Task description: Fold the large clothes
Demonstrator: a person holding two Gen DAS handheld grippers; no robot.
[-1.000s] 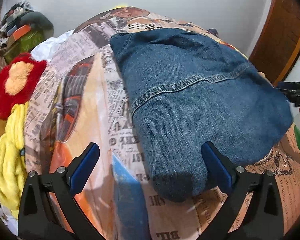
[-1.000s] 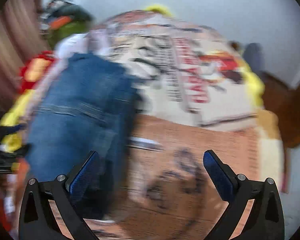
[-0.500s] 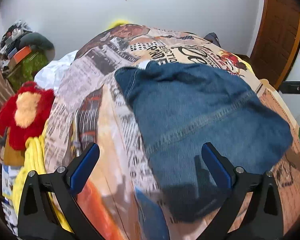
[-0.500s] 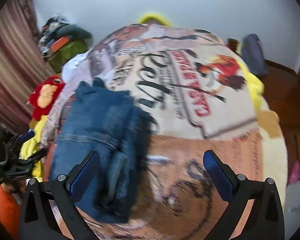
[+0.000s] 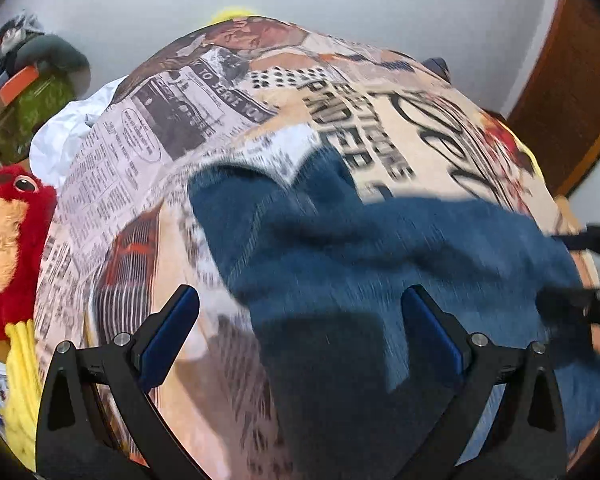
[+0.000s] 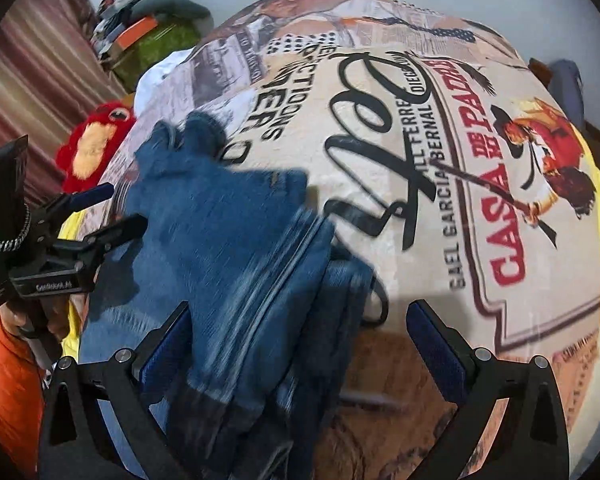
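Note:
Folded blue jeans (image 5: 380, 280) lie on a bed with a newspaper and poster print cover (image 5: 260, 120). My left gripper (image 5: 300, 332) is open and empty, hovering just over the near left edge of the jeans. In the right wrist view the jeans (image 6: 228, 264) lie at the left, layered edges facing me, and my right gripper (image 6: 300, 344) is open and empty over their near right edge. The left gripper also shows there (image 6: 100, 216), at the far left, jaws apart. The right gripper shows blurred at the right edge of the left wrist view (image 5: 588, 264).
A red and orange plush toy (image 5: 4, 248) and yellow fabric (image 5: 20, 384) lie at the bed's left side. A cluttered pile with a green bag (image 6: 152, 36) stands at the back left. A wooden door (image 5: 572, 80) is at the right. A striped curtain (image 6: 24, 72) hangs left.
Both grippers have dropped back toward the jeans after lifting away half a second ago. The jeans look more rumpled at the far end. Both stay open.

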